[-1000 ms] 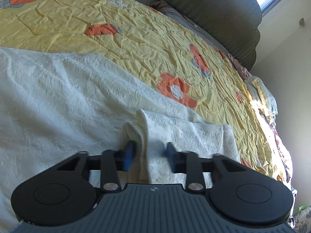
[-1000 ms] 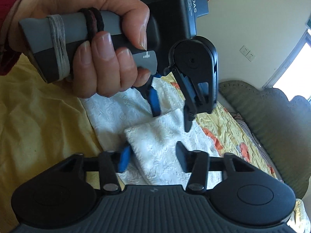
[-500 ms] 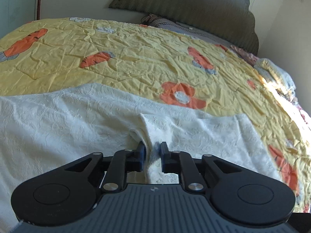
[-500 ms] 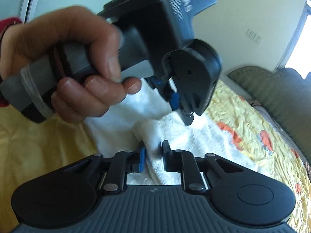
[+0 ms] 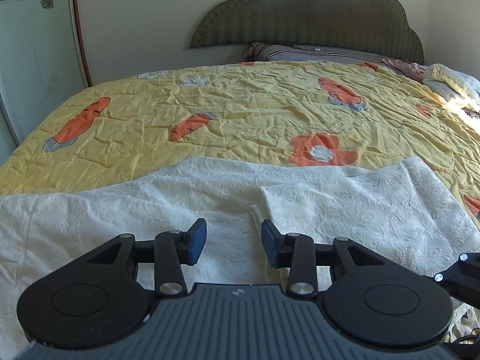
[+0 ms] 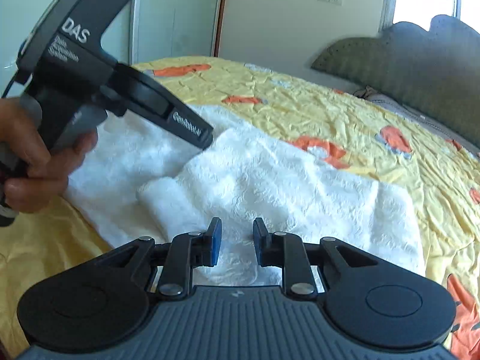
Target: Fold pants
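Observation:
The white textured pants point(image 5: 210, 198) lie flat across the yellow bedspread point(image 5: 240, 114), with a folded-over flap point(image 5: 360, 207) on the right. My left gripper point(image 5: 234, 241) is open and empty just above the cloth, near the flap's left edge. My right gripper point(image 6: 235, 241) is open and empty over the folded part of the pants point(image 6: 270, 180). The left gripper's body point(image 6: 99, 84), held by a hand point(image 6: 33, 168), shows at the left of the right wrist view.
A green padded headboard point(image 5: 306, 15) and pillows point(image 5: 450, 84) stand at the far end of the bed. A wall and door frame point(image 5: 78, 27) are at the far left. Part of the right gripper point(image 5: 462, 276) shows at the lower right of the left wrist view.
Both grippers were shut on the pants' fold half a second ago; both have now opened and let the cloth go. The flap lies flat, and the left gripper has pulled back and levelled.

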Demonstrator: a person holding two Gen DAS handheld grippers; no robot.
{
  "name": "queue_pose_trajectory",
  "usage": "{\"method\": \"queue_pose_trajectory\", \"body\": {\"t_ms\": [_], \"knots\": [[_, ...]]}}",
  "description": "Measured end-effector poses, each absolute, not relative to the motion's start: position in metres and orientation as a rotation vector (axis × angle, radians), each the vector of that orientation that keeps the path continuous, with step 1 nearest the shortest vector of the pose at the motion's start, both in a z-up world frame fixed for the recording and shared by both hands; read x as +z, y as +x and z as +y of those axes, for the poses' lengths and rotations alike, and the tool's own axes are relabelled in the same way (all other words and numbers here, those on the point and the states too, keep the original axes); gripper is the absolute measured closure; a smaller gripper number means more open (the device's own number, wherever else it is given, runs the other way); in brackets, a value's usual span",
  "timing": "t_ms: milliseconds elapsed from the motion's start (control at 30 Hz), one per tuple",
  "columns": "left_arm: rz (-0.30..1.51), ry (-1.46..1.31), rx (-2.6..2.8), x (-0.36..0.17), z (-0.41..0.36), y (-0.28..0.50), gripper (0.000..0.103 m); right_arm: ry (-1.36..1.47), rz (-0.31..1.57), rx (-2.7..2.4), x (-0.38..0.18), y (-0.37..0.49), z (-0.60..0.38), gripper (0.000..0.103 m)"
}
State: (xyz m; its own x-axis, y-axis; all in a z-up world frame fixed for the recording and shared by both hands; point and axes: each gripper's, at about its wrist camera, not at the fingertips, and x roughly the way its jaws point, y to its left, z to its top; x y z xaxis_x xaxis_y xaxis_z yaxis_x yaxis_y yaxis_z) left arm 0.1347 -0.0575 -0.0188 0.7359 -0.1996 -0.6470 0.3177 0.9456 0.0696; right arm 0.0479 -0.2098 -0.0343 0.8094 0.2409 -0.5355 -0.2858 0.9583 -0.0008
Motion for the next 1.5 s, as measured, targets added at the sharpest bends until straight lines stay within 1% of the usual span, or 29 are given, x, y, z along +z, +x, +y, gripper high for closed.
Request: {"method": "queue_pose_trajectory", "body": {"t_ms": [133,167,200,233,267,300,367,467,533,667,800,900,1000,1033,1133,1267,1300,1367,1433,1500], "knots": [[0.709,0.159,-0.272,-0.020,-0.050,0.138,0.050,-0.060,0.533,0.279,-0.030,0.047,-0.213,0.080],[0.710,0.155,-0.270,-0.020,-0.049,0.138,0.049,-0.040,0.529,0.282,-0.029,0.049,-0.217,0.078],[0.709,0.152,-0.265,-0.019,-0.046,0.138,0.047,-0.028,0.540,0.285,-0.028,0.050,-0.217,0.072],[0.706,0.151,-0.259,-0.019,-0.044,0.137,0.045,-0.032,0.562,0.290,-0.030,0.051,-0.216,0.070],[0.704,0.151,-0.253,-0.019,-0.042,0.137,0.041,-0.055,0.581,0.296,-0.032,0.053,-0.213,0.071],[0.702,0.150,-0.248,-0.018,-0.040,0.137,0.040,-0.065,0.578,0.295,-0.033,0.052,-0.212,0.071],[0.700,0.149,-0.239,-0.017,-0.034,0.136,0.040,-0.050,0.574,0.288,-0.030,0.056,-0.211,0.070],[0.694,0.133,-0.204,-0.012,-0.020,0.134,0.039,-0.010,0.519,0.319,-0.017,0.060,-0.209,0.070],[0.684,0.103,-0.144,-0.003,0.002,0.131,0.039,-0.021,0.488,0.364,-0.005,0.064,-0.198,0.070],[0.650,-0.008,-0.008,0.020,0.070,0.118,0.034,-0.147,0.423,0.512,0.013,0.068,-0.143,0.070],[0.657,-0.141,0.139,0.044,0.149,0.100,0.034,-0.318,0.358,0.681,0.023,0.061,-0.071,0.070],[0.691,-0.274,0.185,0.050,0.200,0.087,0.033,-0.485,0.281,0.774,0.024,0.048,-0.016,0.070],[0.743,-0.394,0.199,0.041,0.235,0.077,0.032,-0.616,0.239,0.819,0.013,0.041,0.027,0.060],[0.761,-0.423,0.200,0.036,0.242,0.075,0.032,-0.657,0.232,0.826,0.006,0.040,0.039,0.059],[0.818,-0.516,0.159,0.020,0.257,0.073,0.032,-0.745,0.206,0.792,-0.010,0.039,0.060,0.059],[0.870,-0.688,0.057,-0.002,0.268,0.081,0.032,-0.851,0.123,0.683,-0.021,0.036,0.074,0.059],[0.883,-0.736,0.036,-0.008,0.270,0.083,0.032,-0.875,0.100,0.668,-0.023,0.035,0.079,0.060],[0.899,-0.839,-0.004,-0.022,0.273,0.086,0.032,-0.901,0.055,0.667,-0.028,0.035,0.086,0.066],[0.876,-0.907,-0.024,-0.028,0.276,0.084,0.027,-0.925,0.026,0.675,-0.030,0.035,0.089,0.082],[0.860,-0.931,-0.045,-0.029,0.276,0.087,0.020,-0.873,0.008,0.685,-0.022,0.036,0.083,0.090]]}}
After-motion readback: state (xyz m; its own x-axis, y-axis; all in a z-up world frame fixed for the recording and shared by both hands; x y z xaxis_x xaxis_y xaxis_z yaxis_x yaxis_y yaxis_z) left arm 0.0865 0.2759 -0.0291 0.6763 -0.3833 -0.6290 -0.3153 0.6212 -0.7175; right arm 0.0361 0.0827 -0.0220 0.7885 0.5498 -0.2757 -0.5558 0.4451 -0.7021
